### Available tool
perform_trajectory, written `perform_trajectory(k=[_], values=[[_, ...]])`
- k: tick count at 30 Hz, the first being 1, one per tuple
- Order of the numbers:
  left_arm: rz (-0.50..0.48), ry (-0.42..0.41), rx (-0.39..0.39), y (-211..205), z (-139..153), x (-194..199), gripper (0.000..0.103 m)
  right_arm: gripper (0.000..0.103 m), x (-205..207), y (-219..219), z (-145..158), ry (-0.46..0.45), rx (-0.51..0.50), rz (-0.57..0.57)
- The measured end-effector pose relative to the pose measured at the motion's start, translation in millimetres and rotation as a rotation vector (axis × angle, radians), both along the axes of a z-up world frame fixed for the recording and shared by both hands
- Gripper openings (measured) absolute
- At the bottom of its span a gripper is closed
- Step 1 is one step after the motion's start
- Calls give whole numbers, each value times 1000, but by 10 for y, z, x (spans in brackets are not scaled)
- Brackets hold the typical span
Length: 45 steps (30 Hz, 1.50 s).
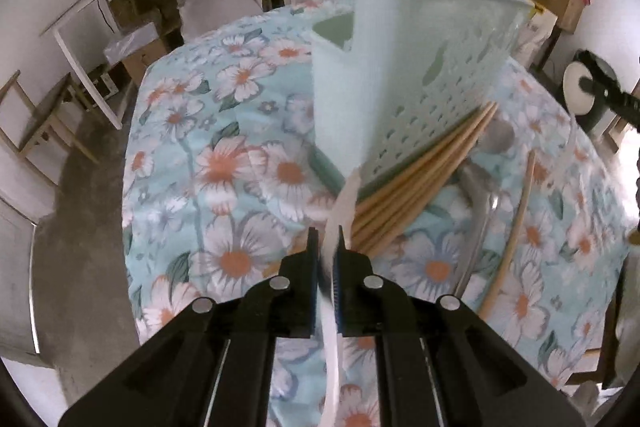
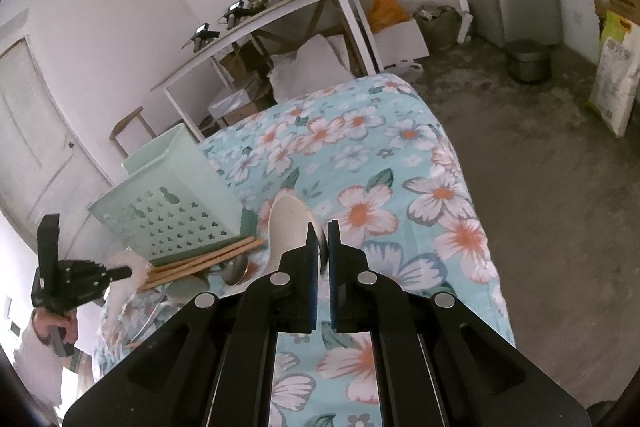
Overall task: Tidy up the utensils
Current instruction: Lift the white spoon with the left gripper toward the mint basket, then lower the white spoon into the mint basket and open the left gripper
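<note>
A mint-green perforated utensil holder (image 1: 420, 67) (image 2: 172, 203) lies tipped on the floral tablecloth (image 1: 240, 187). A bundle of wooden chopsticks (image 1: 420, 187) (image 2: 200, 261) rests against its lower side, with metal spoons (image 1: 492, 143) (image 2: 236, 269) beside them. One loose chopstick (image 1: 516, 227) lies further right. My left gripper (image 1: 326, 235) is shut on a flat white utensil (image 1: 346, 203), blurred, whose tip is close to the holder's base. My right gripper (image 2: 323, 227) is shut on the edge of a white spoon (image 2: 288, 219), held above the cloth near the holder.
A white shelf table (image 2: 280, 11) with boxes under it stands beyond the table's far edge. A wooden chair (image 1: 36, 123) is on the left. A metal pot (image 2: 528, 63) and a sack (image 2: 616, 75) stand on the concrete floor.
</note>
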<state>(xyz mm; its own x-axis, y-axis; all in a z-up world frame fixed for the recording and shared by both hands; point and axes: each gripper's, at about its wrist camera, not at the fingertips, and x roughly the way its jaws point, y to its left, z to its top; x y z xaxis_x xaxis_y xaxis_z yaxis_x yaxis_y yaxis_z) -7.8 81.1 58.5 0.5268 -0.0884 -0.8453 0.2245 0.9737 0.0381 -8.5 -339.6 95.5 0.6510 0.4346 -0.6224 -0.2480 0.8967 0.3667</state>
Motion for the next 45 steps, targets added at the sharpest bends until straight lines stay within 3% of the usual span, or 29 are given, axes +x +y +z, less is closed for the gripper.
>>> perform_trajectory(k=[2,5,11,16,20,23,25,28,31,38,41,42,43,45], values=[[-16,-38,-5,-25,82,-76,5,2,-22,12,19,-5,4,6],[-40,-101,-85,-44,322,-281,5,2,-67,16,78,-17,20,8],[-29,-379,-295,31,1100,-490,5,2,-130,6,335,-49,56,2],[13,-624,-484,-17,1590,-188,5,2,-106,-1,636,-99,9,-30],[77,-770,-518,-244,1708,160,5,2,-86,-31,799,-131,-3,-58],[92,-786,-572,-452,1654,457,5,2,-37,-74,881,-137,16,-75],[100,-793,-565,-596,1604,585,5,2,-9,-88,910,-144,17,-84],[85,-750,-533,-863,1518,793,5,2,34,-112,946,-154,20,-88],[76,-745,-440,-1075,1434,929,5,2,78,-99,970,-161,18,-89],[42,-667,-377,-1139,1204,1006,7,2,231,30,990,-175,2,-92],[38,-667,-359,-1056,1148,884,18,2,285,74,987,-174,-5,-91],[32,-658,-350,-1027,1129,876,32,2,308,96,988,-175,-11,-94],[22,-642,-340,-995,1106,873,36,2,330,118,994,-176,-15,-95],[15,-646,-347,-902,1057,790,36,2,362,168,1002,-177,-18,-94]])
